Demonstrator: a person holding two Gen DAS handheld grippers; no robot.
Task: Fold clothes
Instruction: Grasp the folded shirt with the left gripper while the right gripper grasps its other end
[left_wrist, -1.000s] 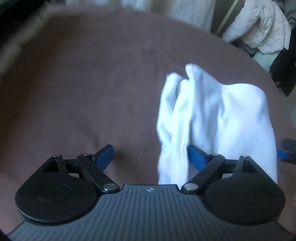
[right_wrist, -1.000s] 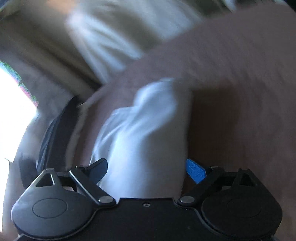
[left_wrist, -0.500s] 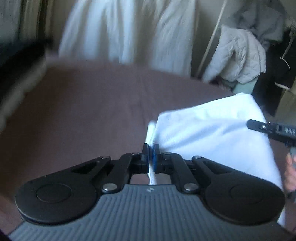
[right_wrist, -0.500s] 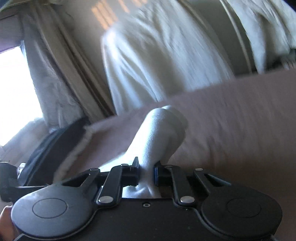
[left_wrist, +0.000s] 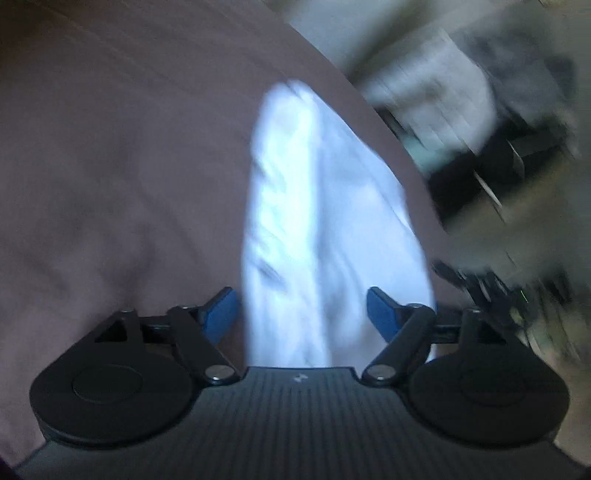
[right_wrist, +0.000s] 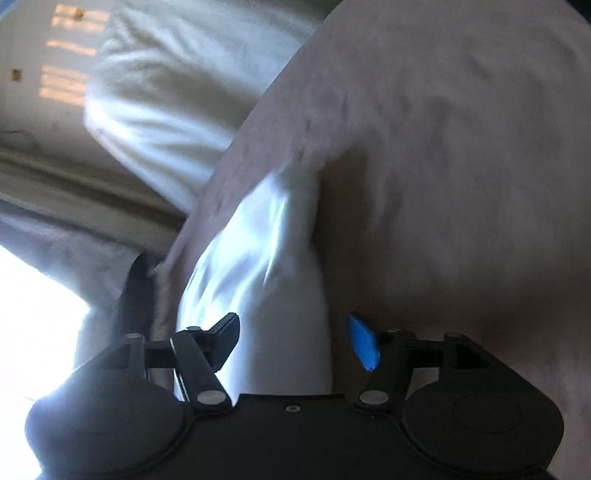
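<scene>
A white garment (left_wrist: 317, 229) lies bunched in a long ridge on the brown bed cover (left_wrist: 110, 166), running away from my left gripper (left_wrist: 303, 314). That gripper stands open, its blue pads (left_wrist: 221, 312) wide apart on either side of the cloth's near end. In the right wrist view the same white garment (right_wrist: 266, 280) runs forward between the fingers of my right gripper (right_wrist: 297, 339), which is also open. The cloth's near end is hidden under each gripper body. Both views are blurred by motion.
The bed cover's edge (left_wrist: 362, 96) curves away at upper right, with pale clothing (left_wrist: 424, 92) and dark furniture (left_wrist: 491, 173) beyond it. White fabric (right_wrist: 177, 99) hangs behind the bed, and a bright window (right_wrist: 29, 314) glares at left.
Half a second ago both grippers were shut on the white garment, holding it raised. Both have now opened, and the garment lies on the bed cover in a long ridge.
</scene>
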